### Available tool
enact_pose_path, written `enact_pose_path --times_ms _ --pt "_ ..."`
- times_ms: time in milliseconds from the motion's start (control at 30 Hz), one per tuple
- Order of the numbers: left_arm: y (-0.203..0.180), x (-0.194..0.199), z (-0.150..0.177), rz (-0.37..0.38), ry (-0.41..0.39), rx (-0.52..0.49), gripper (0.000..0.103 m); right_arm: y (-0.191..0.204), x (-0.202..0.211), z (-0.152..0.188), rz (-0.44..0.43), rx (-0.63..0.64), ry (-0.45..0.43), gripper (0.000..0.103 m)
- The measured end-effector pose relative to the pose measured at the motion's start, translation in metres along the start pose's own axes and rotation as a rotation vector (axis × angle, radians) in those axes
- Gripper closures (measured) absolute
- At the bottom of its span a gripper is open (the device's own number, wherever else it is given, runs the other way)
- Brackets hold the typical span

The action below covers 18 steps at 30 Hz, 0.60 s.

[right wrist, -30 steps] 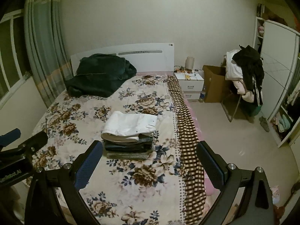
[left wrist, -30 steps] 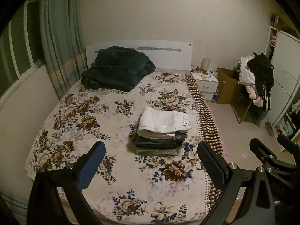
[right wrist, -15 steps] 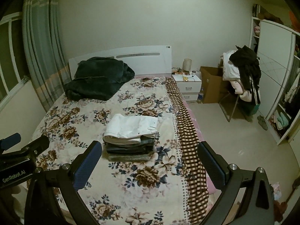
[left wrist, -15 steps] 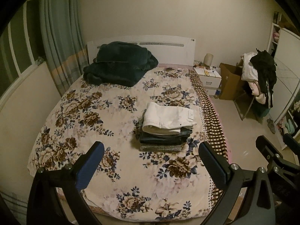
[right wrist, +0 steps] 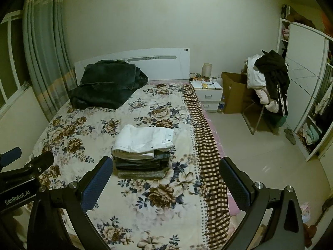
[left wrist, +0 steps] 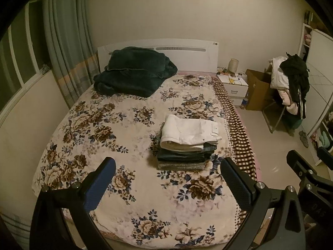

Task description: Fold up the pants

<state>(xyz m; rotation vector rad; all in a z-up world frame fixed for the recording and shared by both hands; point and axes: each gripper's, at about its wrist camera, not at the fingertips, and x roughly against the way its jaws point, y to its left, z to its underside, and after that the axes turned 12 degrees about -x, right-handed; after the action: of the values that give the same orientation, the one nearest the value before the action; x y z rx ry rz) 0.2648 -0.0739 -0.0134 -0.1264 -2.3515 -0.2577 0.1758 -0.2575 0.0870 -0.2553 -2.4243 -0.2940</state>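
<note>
Bedroom, dim warm light; a bed with a floral cover fills both wrist views, seen from its foot end.

Near: your left gripper is spread wide and holds nothing. Your right gripper is likewise spread and empty. Both hang above the foot of the bed, apart from any cloth. Compared with a second ago, both views take in more of the bed and more floor at the right, so you are drawing both grippers back and up, away from the stack.

Middle: stack of folded pants sits on the bed, toward its right side, just short of the checked border. White pants lie on top, folded flat, edges roughly in line with the darker pairs beneath. The stack has not shifted across the second.

Far: dark green blanket heaped against the headboard; nightstand, cardboard box and a chair piled with clothes to the right.

Judgement: the fold on the white pair looks finished and released. No unfolded pants lie on the bed, so either the task is done or the next pair must come from elsewhere, perhaps from that chair; I cannot tell.
</note>
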Motion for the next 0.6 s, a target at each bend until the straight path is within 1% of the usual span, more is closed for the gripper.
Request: enact_pose_path --times_ms 600 --pt "0.003 -0.001 -0.009 -0.002 -0.005 0.005 0.000 0.000 -0.013 0.002 -0.002 0.010 0.003 0.000"
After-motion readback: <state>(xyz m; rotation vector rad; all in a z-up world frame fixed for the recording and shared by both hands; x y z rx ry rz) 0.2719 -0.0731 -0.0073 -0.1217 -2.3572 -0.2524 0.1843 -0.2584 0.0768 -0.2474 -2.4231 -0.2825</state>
